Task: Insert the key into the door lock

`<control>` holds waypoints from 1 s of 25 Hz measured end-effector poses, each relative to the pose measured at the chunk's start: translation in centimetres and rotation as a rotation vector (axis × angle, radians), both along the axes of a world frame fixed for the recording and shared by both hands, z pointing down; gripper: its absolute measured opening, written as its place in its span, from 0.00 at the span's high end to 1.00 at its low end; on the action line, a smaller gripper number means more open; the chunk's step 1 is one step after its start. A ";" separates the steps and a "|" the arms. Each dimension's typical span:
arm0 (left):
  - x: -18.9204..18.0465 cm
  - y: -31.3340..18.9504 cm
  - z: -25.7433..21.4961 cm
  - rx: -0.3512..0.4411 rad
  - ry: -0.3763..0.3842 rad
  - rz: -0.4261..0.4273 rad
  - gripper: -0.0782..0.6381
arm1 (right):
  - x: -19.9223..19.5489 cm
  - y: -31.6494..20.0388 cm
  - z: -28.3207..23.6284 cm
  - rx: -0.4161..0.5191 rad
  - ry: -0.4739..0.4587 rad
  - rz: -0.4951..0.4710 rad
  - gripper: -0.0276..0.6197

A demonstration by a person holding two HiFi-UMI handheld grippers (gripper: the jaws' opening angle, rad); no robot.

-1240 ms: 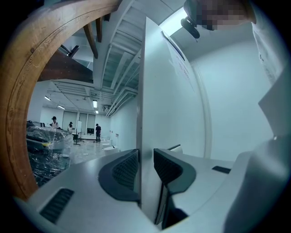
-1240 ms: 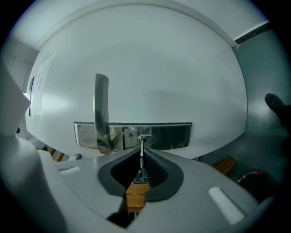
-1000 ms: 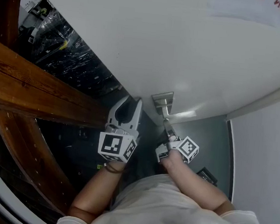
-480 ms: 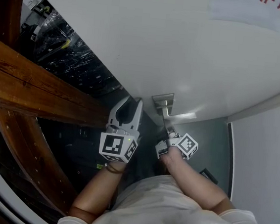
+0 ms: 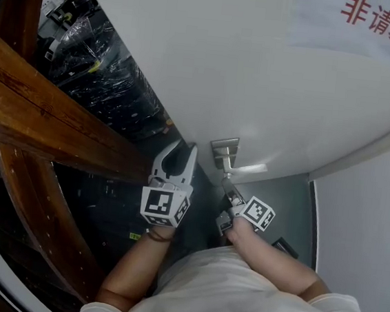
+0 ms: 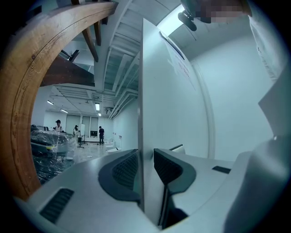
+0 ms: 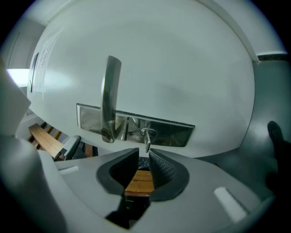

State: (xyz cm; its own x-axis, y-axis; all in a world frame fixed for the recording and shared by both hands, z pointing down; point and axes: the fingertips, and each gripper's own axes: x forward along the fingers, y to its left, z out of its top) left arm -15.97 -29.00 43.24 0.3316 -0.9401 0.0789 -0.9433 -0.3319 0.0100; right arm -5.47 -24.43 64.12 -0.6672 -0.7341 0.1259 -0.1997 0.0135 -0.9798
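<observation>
A white door (image 5: 259, 68) carries a metal lock plate (image 7: 168, 129) with a lever handle (image 7: 110, 93). The small silver key (image 7: 146, 140) sticks out of the keyhole in the right gripper view. My right gripper (image 7: 144, 157) sits just below it with its jaws slightly apart, the key's end at their tips and a gap beside it. In the head view the right gripper (image 5: 230, 189) is close under the lock plate (image 5: 225, 148). My left gripper (image 5: 182, 150) is clamped on the door's edge (image 6: 141, 113), one finger on each face.
A heavy curved wooden beam (image 5: 39, 122) runs along the left, with plastic-wrapped goods (image 5: 100, 72) beyond it. A white wall (image 5: 368, 225) stands right of the door frame. Red print on a paper (image 5: 379, 19) hangs on the door. People stand far off in the hall (image 6: 101, 134).
The head view has tilted up a little, showing more of the door and its sign. Both grippers hold nearly the same places at the door edge and the lock.
</observation>
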 end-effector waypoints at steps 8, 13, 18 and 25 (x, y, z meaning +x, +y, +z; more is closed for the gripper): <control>-1.8 2.9 -0.5 -0.008 0.028 -0.048 0.74 | 1.6 2.6 -4.6 0.180 0.242 -0.136 0.89; -1.3 6.0 -2.9 0.024 0.053 -0.036 0.74 | 1.8 4.1 -9.5 0.313 0.329 -0.154 0.90; -1.4 9.3 -5.7 0.064 0.053 -0.054 0.84 | 1.2 5.3 -15.2 0.474 0.437 -0.159 0.95; -1.3 12.9 -8.2 0.067 0.060 -0.045 0.88 | -1.5 7.9 -23.3 0.748 0.614 -0.171 0.95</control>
State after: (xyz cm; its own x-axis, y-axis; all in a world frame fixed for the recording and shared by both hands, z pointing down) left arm -17.32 -16.11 34.99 0.2911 -0.9567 -0.0038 -0.9556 -0.2909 0.0458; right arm -6.94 -16.56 40.78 -0.7461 -0.6652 0.0284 -0.6090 0.6646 -0.4331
